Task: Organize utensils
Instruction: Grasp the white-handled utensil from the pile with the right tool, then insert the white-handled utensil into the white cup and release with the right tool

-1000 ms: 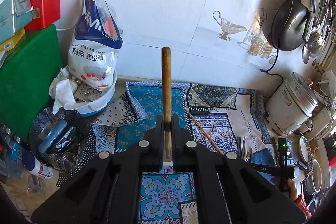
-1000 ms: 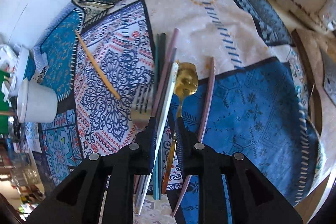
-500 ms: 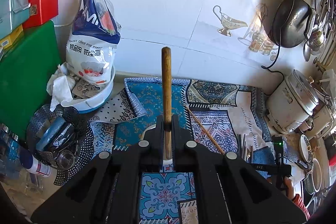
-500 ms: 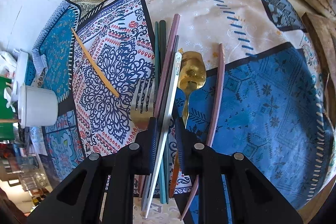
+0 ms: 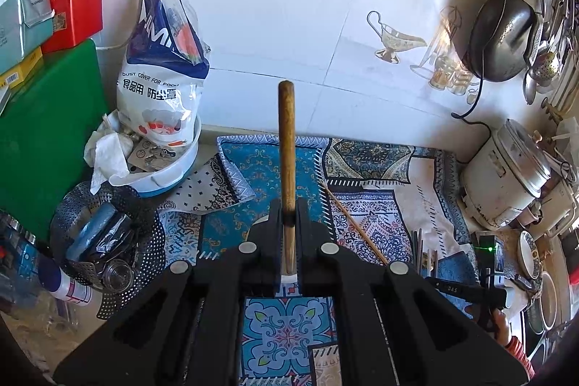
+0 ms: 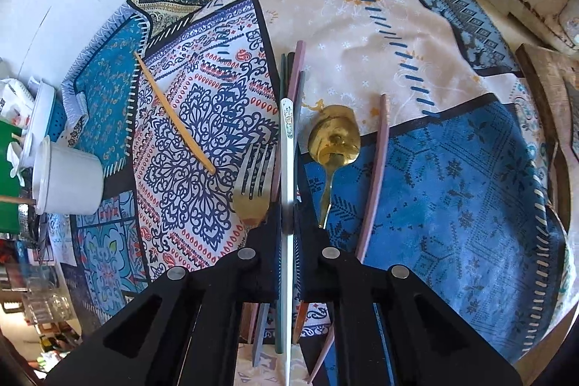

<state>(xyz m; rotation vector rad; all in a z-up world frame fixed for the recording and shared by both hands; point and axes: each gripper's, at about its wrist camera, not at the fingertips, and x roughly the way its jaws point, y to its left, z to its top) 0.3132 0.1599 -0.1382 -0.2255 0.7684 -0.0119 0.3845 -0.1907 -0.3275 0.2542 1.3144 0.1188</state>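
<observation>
My left gripper [image 5: 287,214] is shut on a brown wooden handle [image 5: 286,147] that sticks up and forward above the patterned cloth [image 5: 365,212]; a white cup is mostly hidden below its fingers. My right gripper [image 6: 288,205] is shut on a white chopstick [image 6: 288,147], held over a bundle of green and mauve chopsticks [image 6: 297,67]. Beside them lie a gold fork [image 6: 253,183], a gold spoon [image 6: 334,140], a lone mauve chopstick [image 6: 378,169] and a bamboo chopstick [image 6: 173,111]. The white cup [image 6: 67,179] stands at far left.
A white rice cooker [image 5: 506,183] stands at right, a dark pan [image 5: 503,35] hangs on the tiled wall. At left are a food-cover bag in a white bowl [image 5: 163,89], a perforated metal basket [image 5: 105,234] and a green board [image 5: 43,132].
The right gripper has closed on the white chopstick and lifted it straight, clear of the bundle. The left gripper has drifted slightly, still holding the wooden handle.
</observation>
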